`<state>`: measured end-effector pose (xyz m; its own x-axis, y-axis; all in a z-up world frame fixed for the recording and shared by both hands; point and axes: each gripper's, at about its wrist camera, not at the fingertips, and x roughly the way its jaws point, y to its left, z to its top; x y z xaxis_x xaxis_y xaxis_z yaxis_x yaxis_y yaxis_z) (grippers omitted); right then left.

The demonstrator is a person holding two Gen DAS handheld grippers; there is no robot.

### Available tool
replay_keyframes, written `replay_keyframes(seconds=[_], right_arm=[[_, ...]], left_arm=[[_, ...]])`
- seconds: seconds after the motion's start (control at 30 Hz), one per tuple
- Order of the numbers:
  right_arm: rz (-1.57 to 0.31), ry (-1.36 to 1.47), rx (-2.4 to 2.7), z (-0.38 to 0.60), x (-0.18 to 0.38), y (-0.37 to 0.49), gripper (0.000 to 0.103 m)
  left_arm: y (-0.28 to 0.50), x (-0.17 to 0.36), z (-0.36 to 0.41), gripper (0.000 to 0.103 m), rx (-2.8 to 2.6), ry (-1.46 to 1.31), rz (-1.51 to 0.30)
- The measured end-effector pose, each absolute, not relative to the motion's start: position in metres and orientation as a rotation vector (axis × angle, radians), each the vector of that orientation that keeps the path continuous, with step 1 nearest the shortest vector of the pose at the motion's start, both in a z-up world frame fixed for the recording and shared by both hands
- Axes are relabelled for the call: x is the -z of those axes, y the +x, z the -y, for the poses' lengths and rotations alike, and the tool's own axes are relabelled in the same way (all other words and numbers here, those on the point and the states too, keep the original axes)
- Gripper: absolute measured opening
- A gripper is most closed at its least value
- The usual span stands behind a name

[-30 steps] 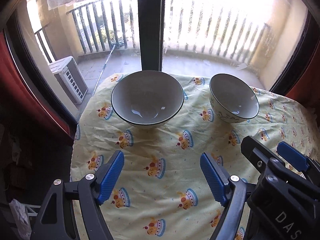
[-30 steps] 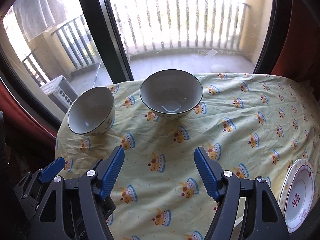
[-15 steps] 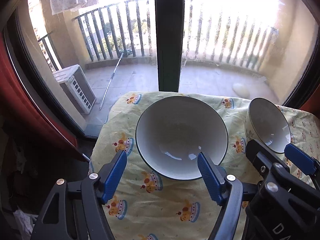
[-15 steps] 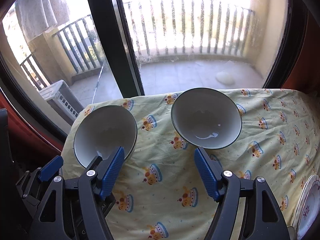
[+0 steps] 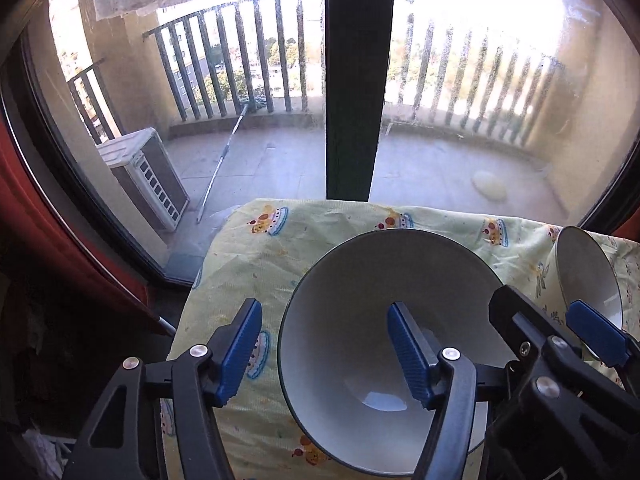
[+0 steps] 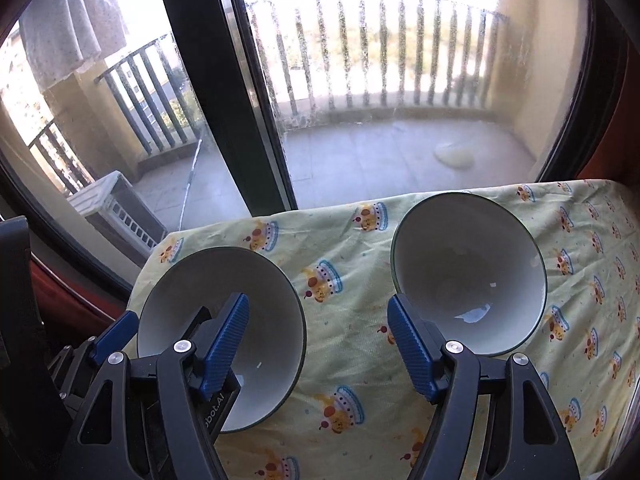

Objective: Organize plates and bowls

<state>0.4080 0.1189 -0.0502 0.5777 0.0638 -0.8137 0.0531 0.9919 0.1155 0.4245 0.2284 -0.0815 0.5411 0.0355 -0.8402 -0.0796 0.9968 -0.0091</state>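
table (image 6: pixel 352 360): under a yellow cloth with a crown print, pushed against the window (image 6: pixel 360 80); both bowls sit at its far end, close to the glass.

left bowl (image 5: pixel 384 320): the wider one, dark-rimmed, upright and empty. It fills the lower middle of the left wrist view, placed so its near-left rim falls between the fingers.

right bowl (image 6: pixel 468 272): patterned outside, upright, empty, apart from the left bowl with bare cloth between. It sits just beyond the right finger in the right wrist view.

left gripper (image 5: pixel 324 350): angled down over the left bowl, one finger outside the wall, the other inside the basin; jaws have just been closing, rim wall between them, pads not yet pressing. Open, straddling, likely for a rim pinch.

right gripper (image 6: pixel 316 340): jaws open, nothing between them but cloth; it hangs between the two bowls, right finger at the right bowl's near rim. Probably lining up for that rim.

Stage: both pickups pending; neither bowl lifted.
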Motion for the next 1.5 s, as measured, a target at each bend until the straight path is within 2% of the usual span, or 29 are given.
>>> replay_keyframes(seconds=[0.07,0.2,0.33,0.6,1.03,1.5], right_arm=[[-0.961,0.134,-0.005,-0.121,0.055,0.411,0.07],[-0.986,0.136,-0.008,-0.128,0.063,0.417,0.055],[-1.008,0.147,-0.008,-0.128,0.069,0.42,0.045],[-1.025,0.165,-0.034,-0.127,0.073,0.424,0.019],[-1.068,0.119,-0.031,-0.122,0.068,0.403,0.018],[-1.14,0.096,0.008,-0.086,0.06,0.333,0.018]], left_arm=[[0.426,0.085,-0.23,0.056,-0.066,-0.055,-1.014],[0.427,0.09,-0.232,0.048,-0.051,-0.062,-1.03],[0.428,0.095,-0.229,0.036,-0.041,-0.054,-1.039],[0.431,0.096,-0.231,0.028,-0.038,-0.057,-1.045],[0.406,0.096,-0.221,0.028,0.006,-0.057,-1.116],[0.341,0.091,-0.182,0.028,0.063,-0.049,-1.181]])
